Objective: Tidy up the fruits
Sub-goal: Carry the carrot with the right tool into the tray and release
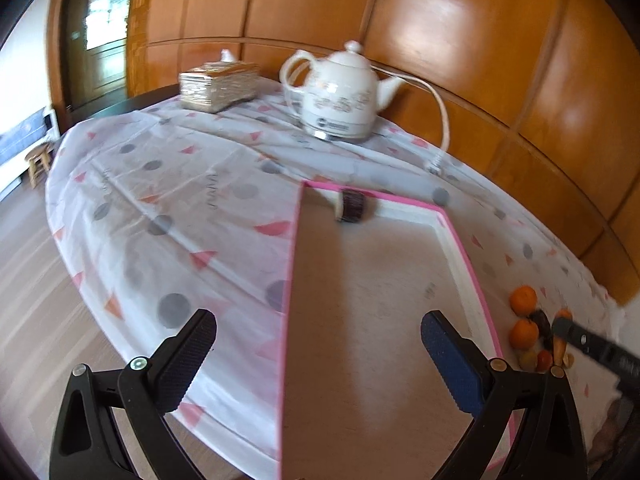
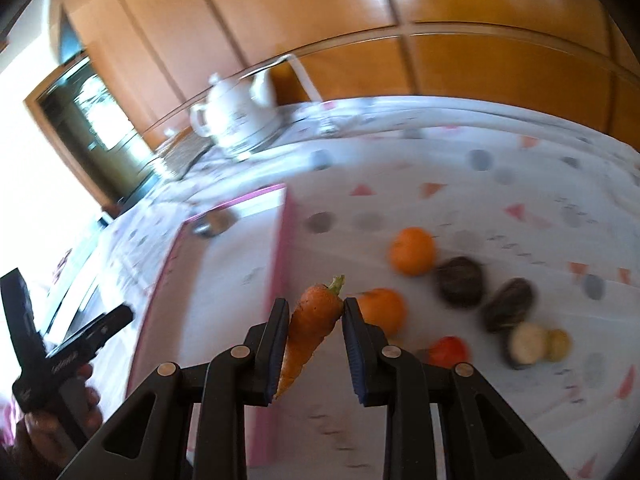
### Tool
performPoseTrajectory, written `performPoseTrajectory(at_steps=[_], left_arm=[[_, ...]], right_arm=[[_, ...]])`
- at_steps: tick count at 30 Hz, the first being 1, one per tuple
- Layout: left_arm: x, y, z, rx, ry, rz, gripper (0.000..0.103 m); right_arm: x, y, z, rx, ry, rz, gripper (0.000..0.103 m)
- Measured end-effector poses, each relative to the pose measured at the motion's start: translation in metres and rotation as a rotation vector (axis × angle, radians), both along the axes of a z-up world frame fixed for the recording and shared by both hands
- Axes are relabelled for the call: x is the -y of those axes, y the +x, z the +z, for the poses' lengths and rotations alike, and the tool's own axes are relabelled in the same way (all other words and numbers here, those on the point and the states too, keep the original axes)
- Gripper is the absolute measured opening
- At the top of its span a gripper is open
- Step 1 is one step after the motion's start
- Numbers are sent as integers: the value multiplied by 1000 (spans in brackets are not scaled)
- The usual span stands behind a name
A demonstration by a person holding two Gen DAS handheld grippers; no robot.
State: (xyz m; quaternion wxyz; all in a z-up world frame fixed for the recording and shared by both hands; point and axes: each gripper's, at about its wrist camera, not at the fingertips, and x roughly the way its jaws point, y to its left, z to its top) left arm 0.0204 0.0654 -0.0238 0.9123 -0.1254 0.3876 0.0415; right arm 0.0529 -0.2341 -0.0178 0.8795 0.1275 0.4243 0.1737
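Observation:
My right gripper (image 2: 316, 312) is shut on an orange carrot (image 2: 314, 326), held above the right rim of the pink-edged shallow box (image 2: 280, 264). Two oranges (image 2: 412, 250) (image 2: 382, 310), two dark fruits (image 2: 460, 280), a red fruit (image 2: 448, 350) and pale round pieces (image 2: 528, 342) lie on the cloth to its right. My left gripper (image 1: 316, 340) is open and empty over the box (image 1: 472, 276). A dark cut piece (image 1: 352, 207) lies in the box's far corner. The fruit pile (image 1: 524, 332) and the right gripper's finger (image 1: 588, 340) show at the right of the left wrist view.
A white teapot kettle (image 1: 340, 96) with a cord stands at the back of the table, with a woven box (image 1: 218, 84) to its left. A patterned cloth (image 1: 160, 200) covers the table. Wooden wall panels stand behind. A small stool (image 1: 38, 160) stands on the floor at left.

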Motion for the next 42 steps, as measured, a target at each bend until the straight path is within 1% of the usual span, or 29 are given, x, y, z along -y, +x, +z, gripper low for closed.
performPoseTrajectory(at_steps=[2,7,9,12,14,18,20,25,30,33,39,42], left_arm=[[-9,0,2,14,3,30,103],[-28,-3,10,83,34,91,103],[-33,-3,12,94,51,108,103],[-40,-2,12,87,39,118,103],[-43,-2,11,70,14,122,103],[-45,0,6,35,-9,126,103],[-46,0,5,30,-20,127,103],[-44,0,1,13,-17,123,103],[-50,-3,-1,-3,-12,184,103],[-51,-8,0,4,-1,217,103],[-51,-11,0,-2,-1,226,103],[-50,-11,0,-2,0,225,103]], right_arm=[[-14,2,1,1,0,31,27],[-44,3,-1,-6,-16,109,27],[-54,6,-3,-13,-26,127,27],[-72,7,-6,-17,-48,168,27],[-82,9,-7,-19,-65,189,27],[-102,19,-12,-26,-116,219,27],[-107,20,-15,-26,-126,225,27],[-111,15,-21,-24,-140,225,27],[-111,13,-26,-22,-169,205,28],[-115,12,-27,-9,-199,203,28],[-119,14,-26,6,-222,188,28],[-116,11,-24,15,-218,175,30]])
